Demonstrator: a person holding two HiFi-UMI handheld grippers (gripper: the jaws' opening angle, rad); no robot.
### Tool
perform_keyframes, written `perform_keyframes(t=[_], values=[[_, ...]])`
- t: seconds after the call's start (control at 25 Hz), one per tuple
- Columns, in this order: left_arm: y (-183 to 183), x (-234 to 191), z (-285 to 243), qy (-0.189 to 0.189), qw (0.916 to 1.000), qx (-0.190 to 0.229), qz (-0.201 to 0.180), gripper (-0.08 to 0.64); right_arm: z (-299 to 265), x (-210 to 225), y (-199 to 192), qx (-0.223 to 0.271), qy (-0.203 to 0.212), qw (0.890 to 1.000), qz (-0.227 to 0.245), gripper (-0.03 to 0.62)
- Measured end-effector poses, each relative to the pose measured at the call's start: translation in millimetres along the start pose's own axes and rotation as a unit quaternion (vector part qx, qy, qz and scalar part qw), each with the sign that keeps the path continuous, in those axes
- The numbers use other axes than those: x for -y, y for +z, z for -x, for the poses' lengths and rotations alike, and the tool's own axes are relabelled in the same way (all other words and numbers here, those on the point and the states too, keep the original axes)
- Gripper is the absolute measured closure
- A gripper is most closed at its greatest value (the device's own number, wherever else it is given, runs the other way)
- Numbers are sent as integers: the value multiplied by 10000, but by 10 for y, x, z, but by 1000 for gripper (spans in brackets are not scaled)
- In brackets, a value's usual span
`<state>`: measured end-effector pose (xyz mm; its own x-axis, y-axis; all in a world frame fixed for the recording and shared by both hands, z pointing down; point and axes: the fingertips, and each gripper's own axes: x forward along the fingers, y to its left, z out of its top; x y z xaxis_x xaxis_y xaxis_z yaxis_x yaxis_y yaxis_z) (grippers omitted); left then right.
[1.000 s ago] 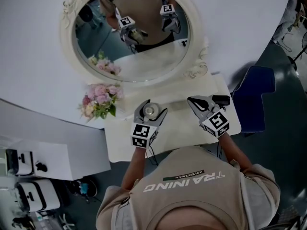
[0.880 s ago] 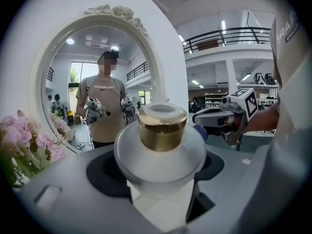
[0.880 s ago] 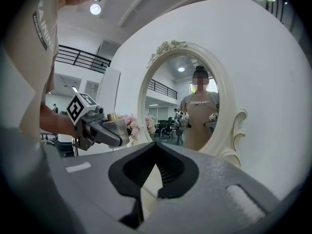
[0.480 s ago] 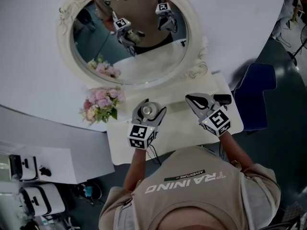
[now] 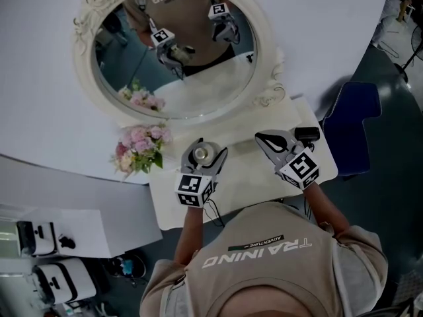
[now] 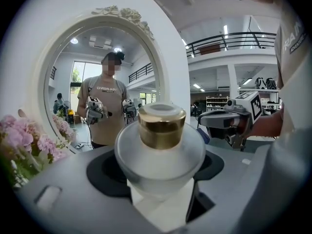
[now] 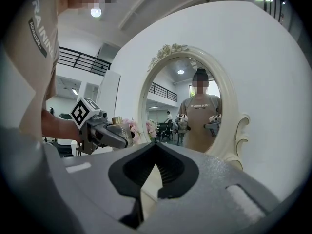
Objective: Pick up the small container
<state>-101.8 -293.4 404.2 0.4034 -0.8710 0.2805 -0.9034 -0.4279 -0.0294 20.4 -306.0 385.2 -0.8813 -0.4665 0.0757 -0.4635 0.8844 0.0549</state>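
Observation:
The small container [image 6: 161, 130] is a frosted round jar with a gold cap, and it fills the middle of the left gripper view. My left gripper [image 6: 161, 172] is shut on its body, one jaw on each side. From the head view, the container [image 5: 203, 153] sits between the left gripper's [image 5: 202, 156] jaws over the white dressing table [image 5: 244, 177]; whether it touches the top is unclear. My right gripper [image 5: 267, 139] hovers to its right, shut and empty. In the right gripper view the right gripper's [image 7: 155, 146] tips meet, and the left gripper [image 7: 100, 130] shows at left.
An oval mirror in an ornate white frame [image 5: 266, 58] stands at the back of the table. A pink flower bouquet [image 5: 140, 144] is at the table's left corner. A small black object [image 5: 307, 135] lies at the right back corner. A blue chair [image 5: 353, 127] is beyond the right edge.
Hardly anything differs: the head view has drifted a little, and both grippers hold about the same places, the left one still round the container.

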Motion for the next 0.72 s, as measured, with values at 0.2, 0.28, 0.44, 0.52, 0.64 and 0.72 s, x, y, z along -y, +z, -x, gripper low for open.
perform_keyframes(t=[0.2, 0.28, 0.44, 0.52, 0.64, 0.72], values=[[-53, -12, 25, 26, 10000, -33, 64, 204, 33, 6, 31, 54, -71, 10000, 18, 589], [-70, -25, 37, 41, 9999, -39, 83, 204, 29, 2, 15, 32, -70, 10000, -4, 589], [-117, 0, 59, 10, 10000, -56, 82, 204, 32, -29, -32, -10, -50, 10000, -70, 589], [-139, 20, 63, -3, 9999, -64, 88, 204, 20, -59, -29, -17, 3, 10000, -45, 589], [-141, 39, 51, -23, 9999, -68, 78, 204, -14, -120, -29, -118, 112, 9998, 124, 591], [-124, 45, 42, -28, 10000, -50, 57, 204, -28, -147, -23, -151, 146, 9996, 214, 591]])
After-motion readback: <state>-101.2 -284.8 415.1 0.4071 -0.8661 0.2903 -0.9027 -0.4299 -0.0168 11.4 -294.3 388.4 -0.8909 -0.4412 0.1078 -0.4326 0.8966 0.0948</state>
